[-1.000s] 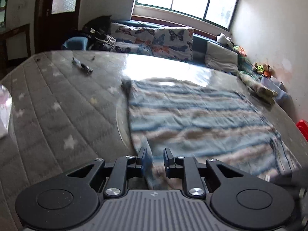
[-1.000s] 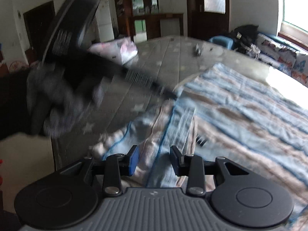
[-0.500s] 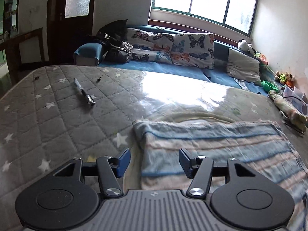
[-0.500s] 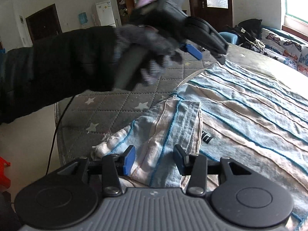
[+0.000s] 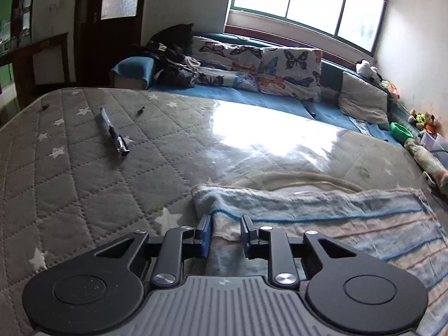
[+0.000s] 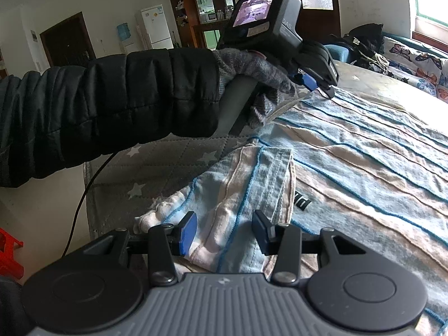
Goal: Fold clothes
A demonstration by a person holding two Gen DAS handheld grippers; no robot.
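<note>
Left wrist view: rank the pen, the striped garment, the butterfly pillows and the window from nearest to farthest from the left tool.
1. Striped garment: its edge lies between the left tool pads.
2. Pen: on the mattress, upper left.
3. Butterfly pillows: on the sofa beyond.
4. Window: back wall, top.

The striped garment (image 6: 364, 151) runs off the right edge; its label print is half-folded under.

We found the striped blue-and-cream towelling garment (image 5: 322, 218) lying on the grey star-quilted mattress (image 5: 84, 190), its far corner between the 2 fingers of the left gripper (image 5: 225, 233). A black-and-clear pen (image 5: 112, 131) lay on the mattress, well left of it. Behind the mattress stood the blue sofa (image 5: 252, 98), with butterfly-print cushions (image 5: 288, 72) on it. The garment's near folded end (image 6: 224, 196) lay before the right gripper (image 6: 225, 232).
</note>
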